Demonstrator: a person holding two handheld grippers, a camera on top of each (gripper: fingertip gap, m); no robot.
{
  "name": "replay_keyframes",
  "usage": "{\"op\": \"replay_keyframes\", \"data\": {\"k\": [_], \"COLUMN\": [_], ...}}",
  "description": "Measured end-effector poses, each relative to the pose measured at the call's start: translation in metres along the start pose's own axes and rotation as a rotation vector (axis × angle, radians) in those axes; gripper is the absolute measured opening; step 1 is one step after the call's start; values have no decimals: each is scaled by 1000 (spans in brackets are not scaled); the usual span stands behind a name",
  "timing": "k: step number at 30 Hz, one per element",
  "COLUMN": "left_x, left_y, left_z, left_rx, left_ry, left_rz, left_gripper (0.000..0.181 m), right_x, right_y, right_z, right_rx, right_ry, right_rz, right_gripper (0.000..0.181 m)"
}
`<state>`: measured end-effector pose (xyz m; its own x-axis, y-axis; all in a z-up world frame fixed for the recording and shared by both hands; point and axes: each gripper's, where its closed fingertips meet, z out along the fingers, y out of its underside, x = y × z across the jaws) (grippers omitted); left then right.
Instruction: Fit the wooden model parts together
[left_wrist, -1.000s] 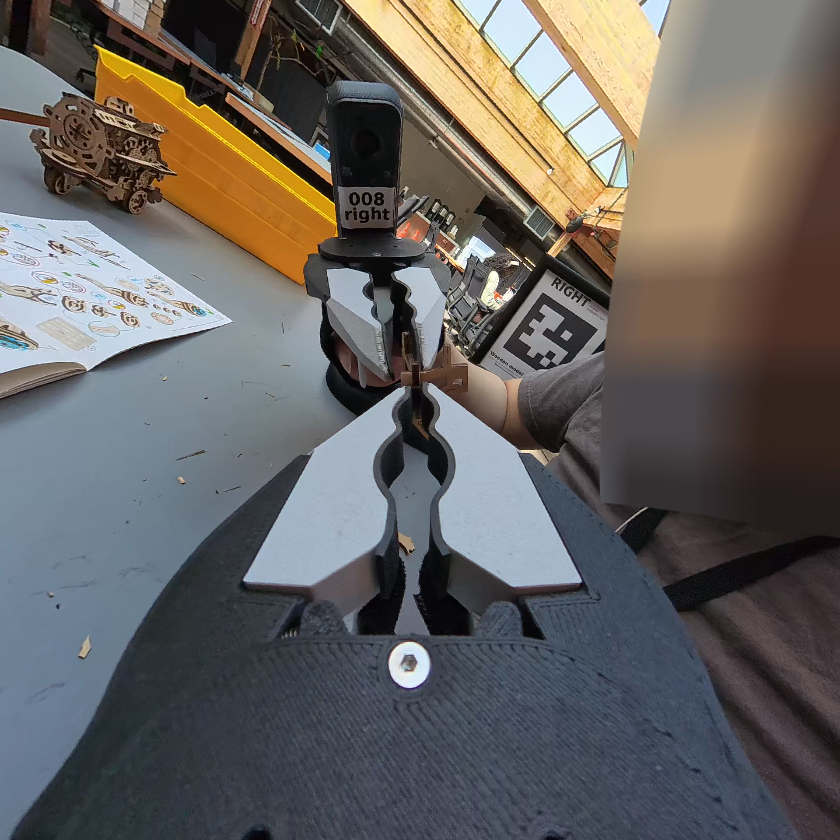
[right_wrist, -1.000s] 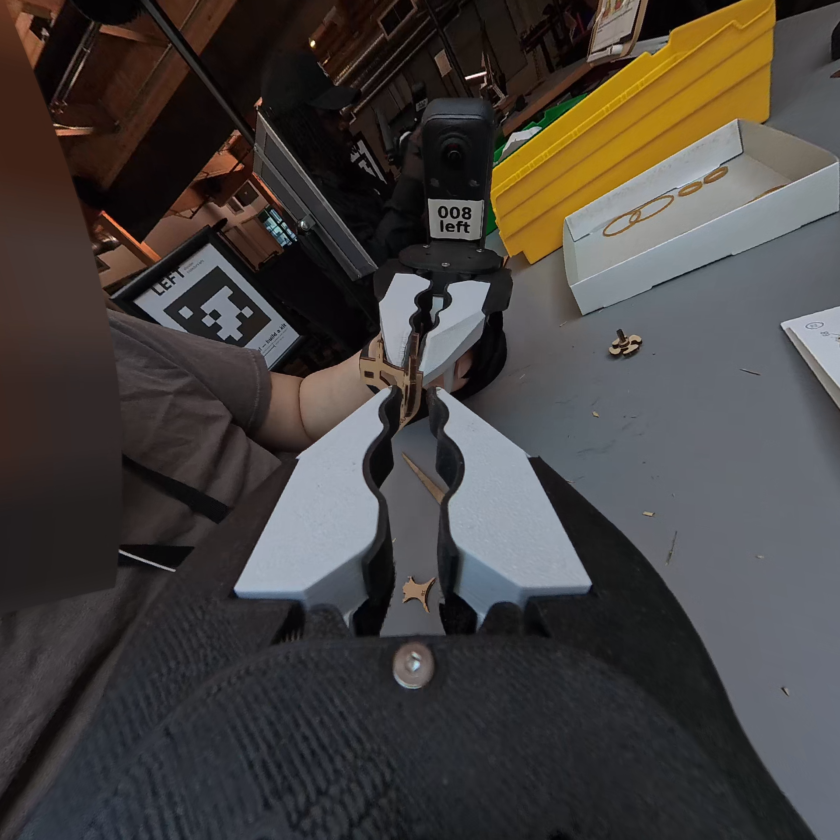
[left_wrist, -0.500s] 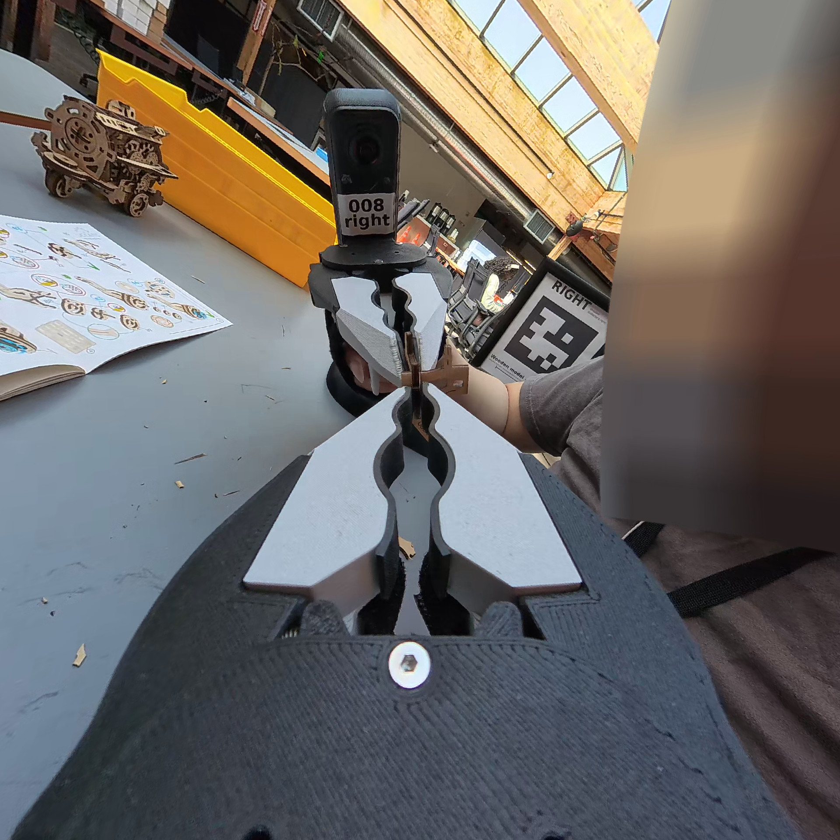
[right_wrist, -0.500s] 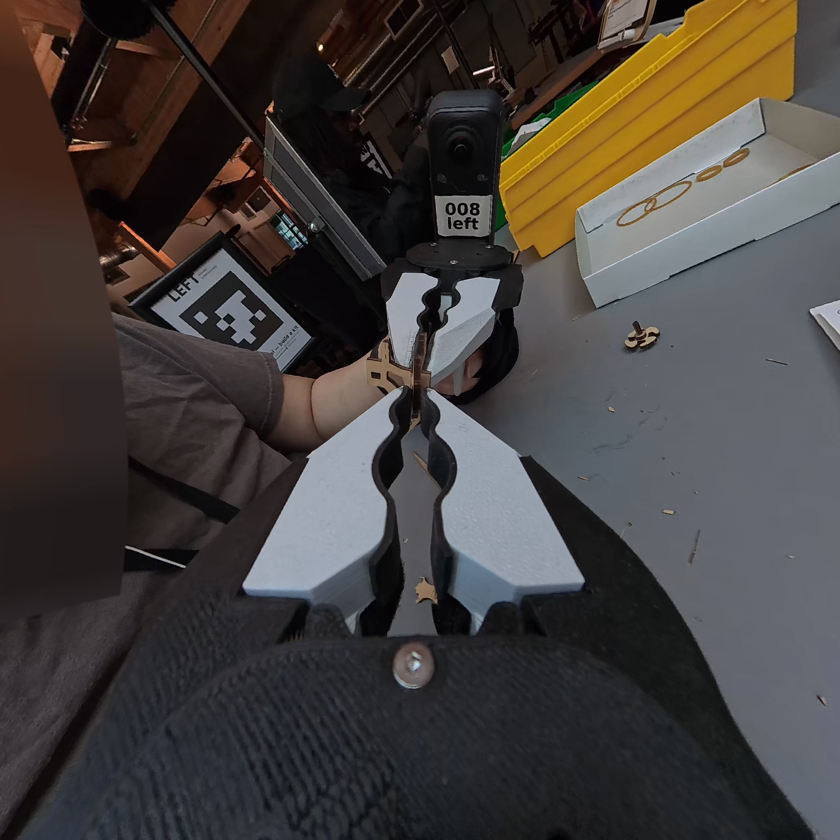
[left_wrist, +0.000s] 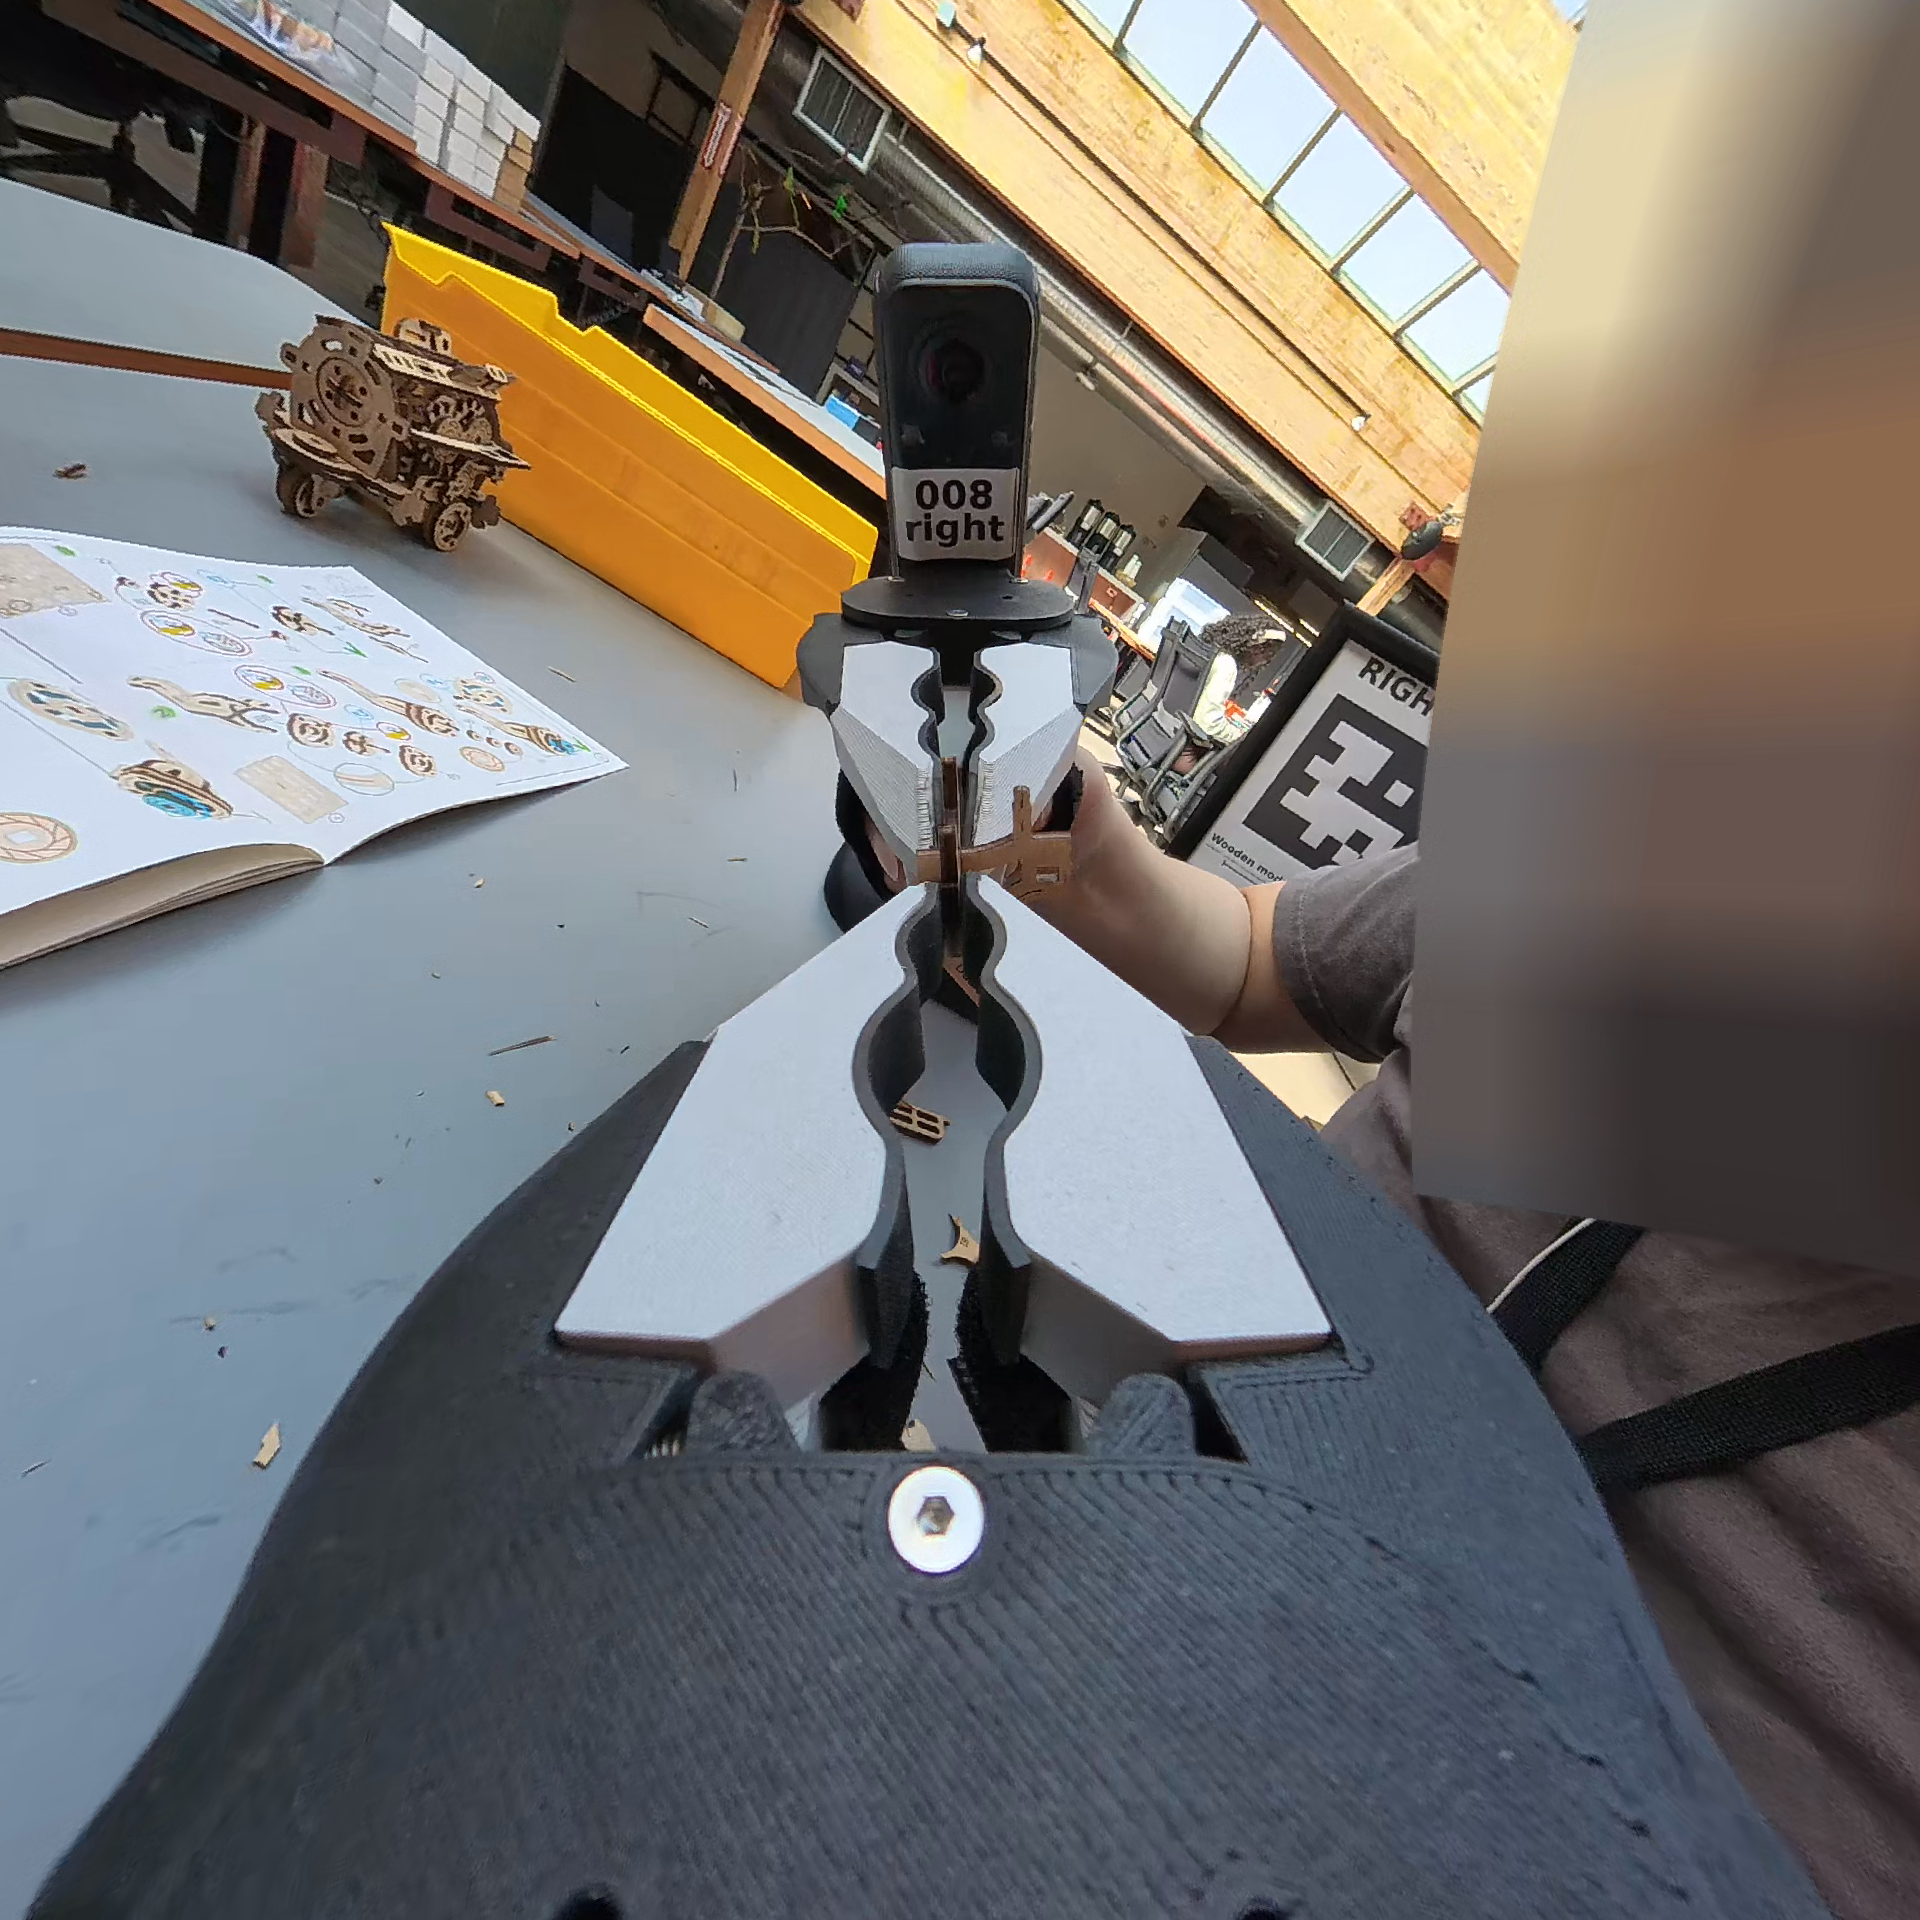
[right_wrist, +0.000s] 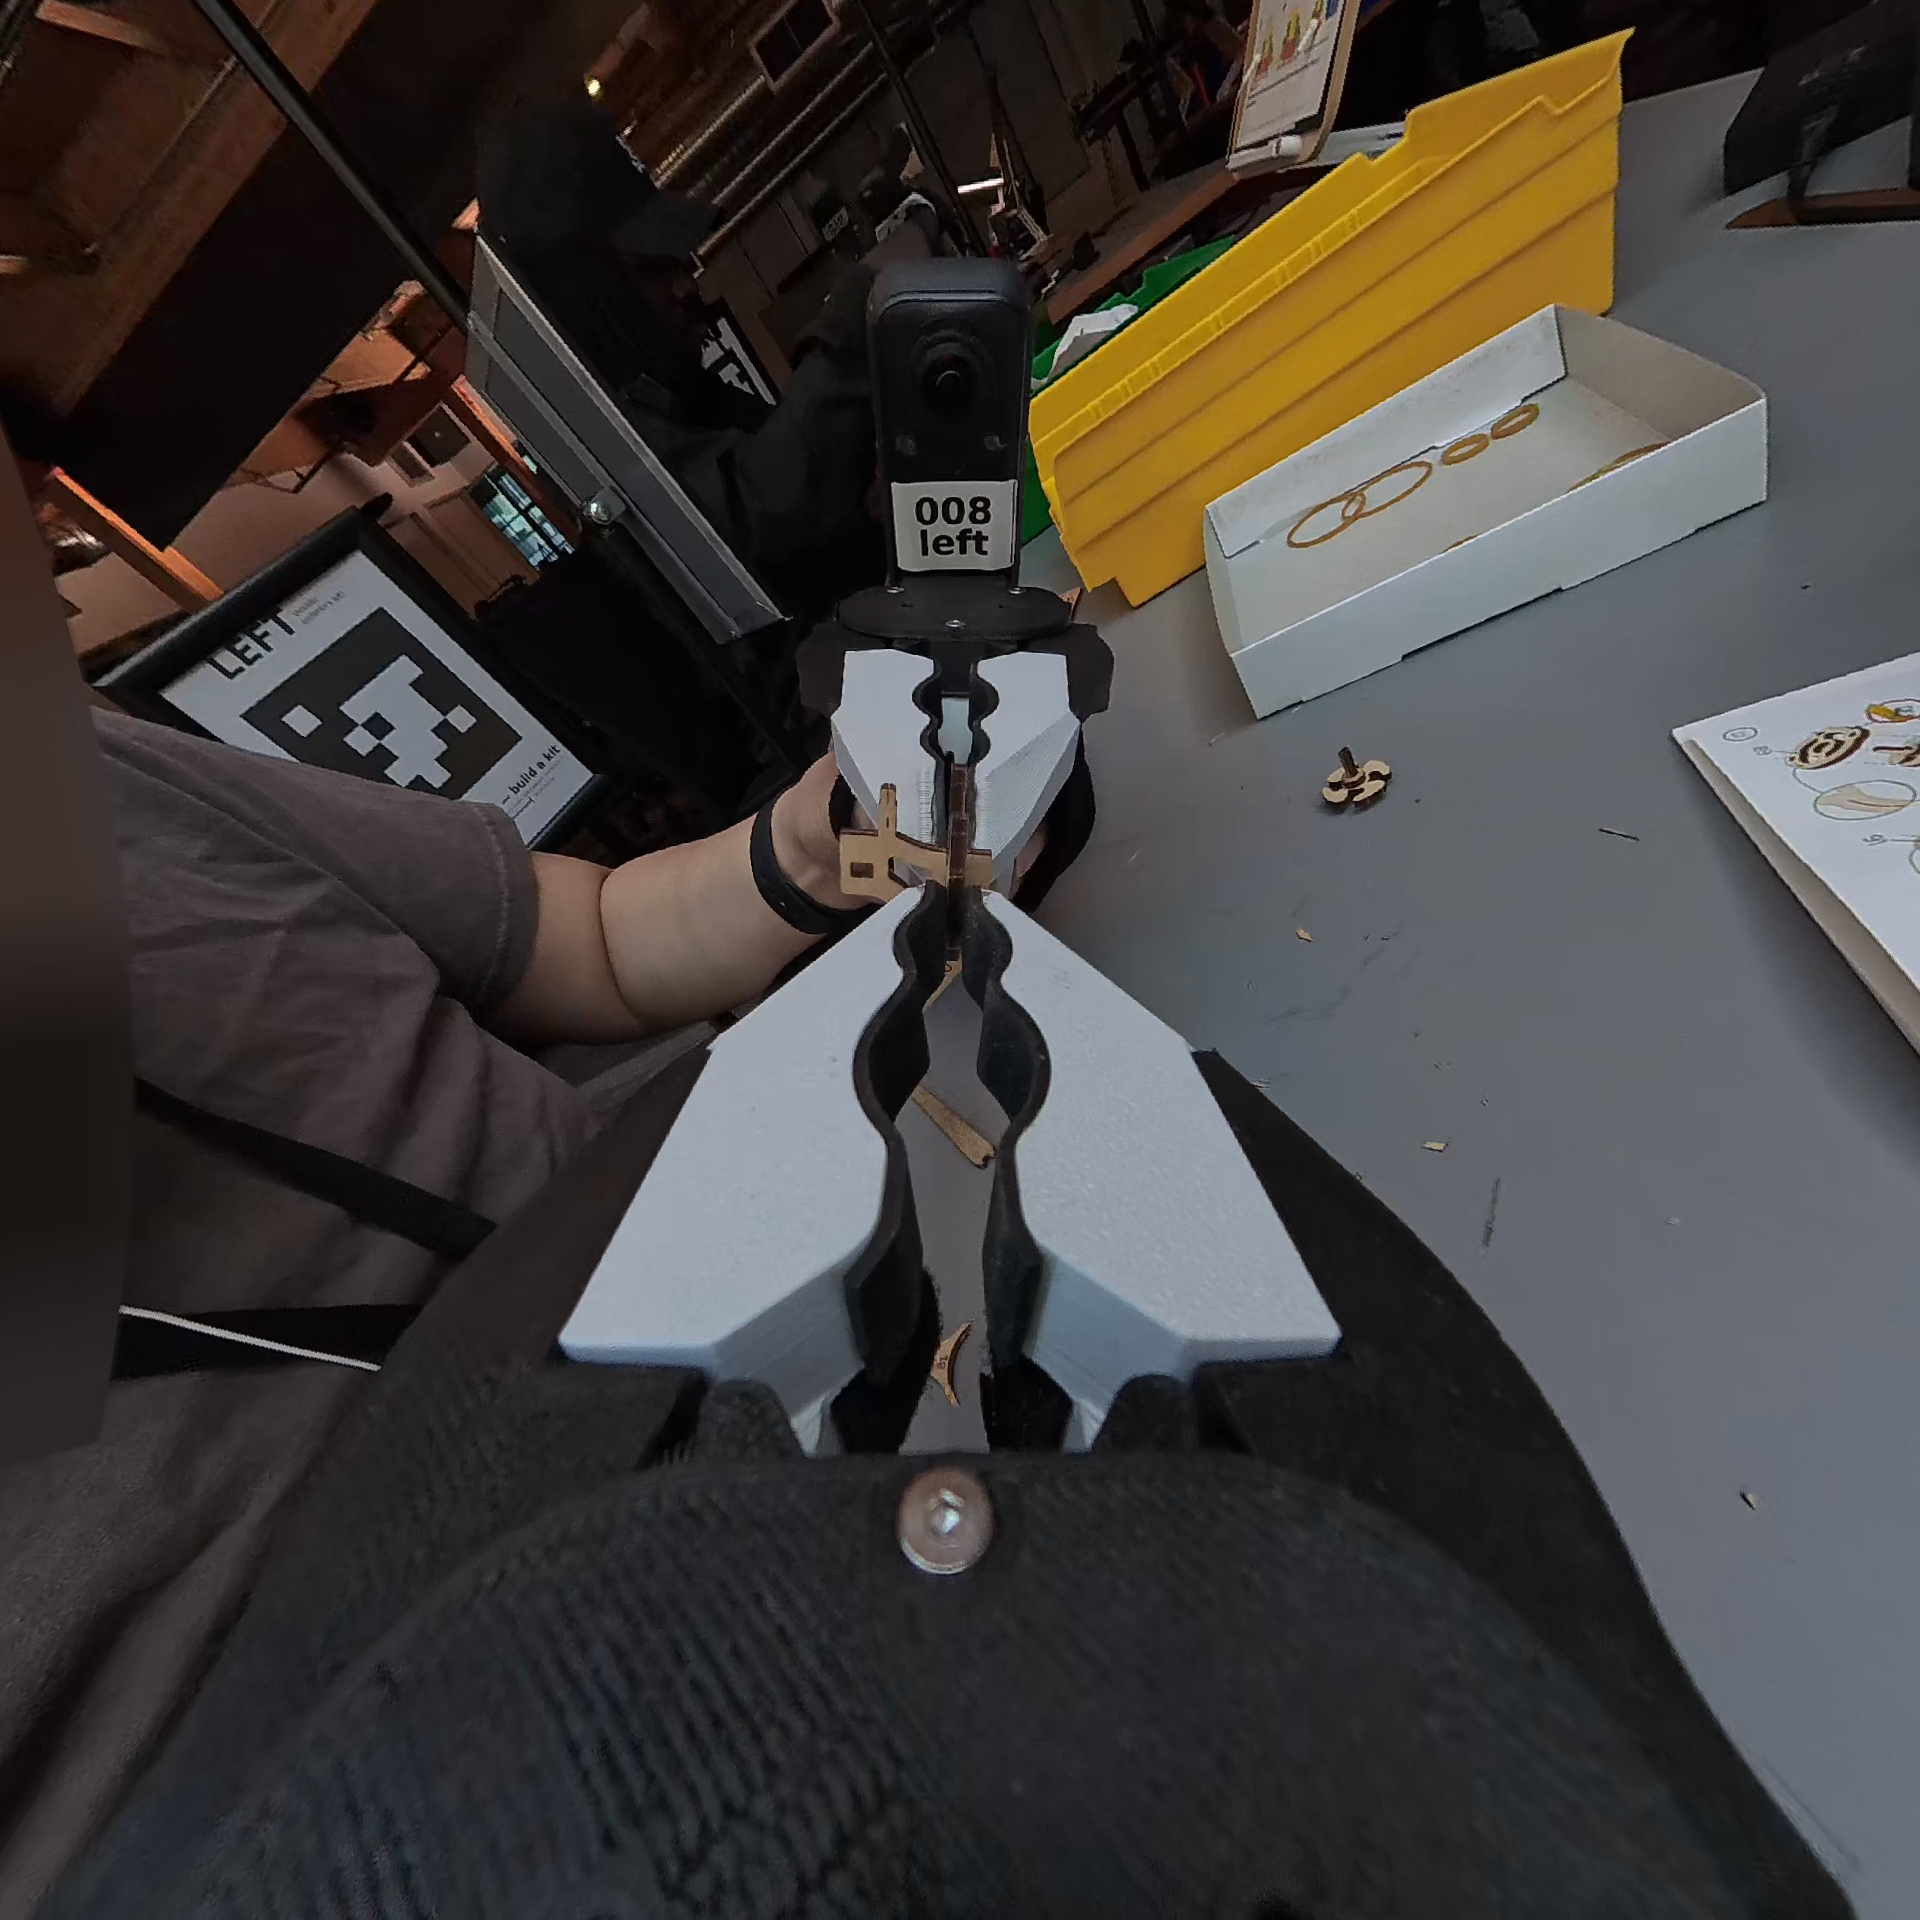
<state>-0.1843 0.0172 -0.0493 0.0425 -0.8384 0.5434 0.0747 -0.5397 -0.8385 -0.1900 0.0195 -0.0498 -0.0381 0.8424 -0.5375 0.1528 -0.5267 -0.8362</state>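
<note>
The two grippers face each other tip to tip above the grey table. My left gripper is shut on a thin wooden part seen edge-on; it also shows in the right wrist view. My right gripper is shut on another thin wooden part; it also shows in the left wrist view. The parts meet crosswise between the tips. A notched flat wooden piece sticks out sideways from the joint, toward the person, and shows in the right wrist view too.
A finished wooden model cart, an open instruction booklet and a yellow bin lie beyond. A white box with rings and a small wooden gear part sit on the right. Loose wooden bits lie under the fingers. The tips of both grippers are at nearly the same place. Left tips and right tips are each some 35 cm from the finished wooden model cart.
Both grippers stay shut on their parts. The facing gripper has turned from tilted to square-on in each view, and the tips have drawn closer together with the parts between them.
</note>
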Motion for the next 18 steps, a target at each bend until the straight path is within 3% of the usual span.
{"op": "replay_keyframes", "data": {"k": [8, 18], "left_x": [-2, 4], "left_y": [-2, -4], "left_z": [-3, -1], "left_rx": [21, 4], "left_ry": [-19, 53], "left_rz": [6, -40], "left_gripper": [0, 7], "right_x": [2, -4], "right_y": [-2, -9], "right_z": [2, -1], "right_rx": [27, 68], "right_ry": [35, -51], "right_rz": [-14, 51], "right_gripper": [1, 1]}}
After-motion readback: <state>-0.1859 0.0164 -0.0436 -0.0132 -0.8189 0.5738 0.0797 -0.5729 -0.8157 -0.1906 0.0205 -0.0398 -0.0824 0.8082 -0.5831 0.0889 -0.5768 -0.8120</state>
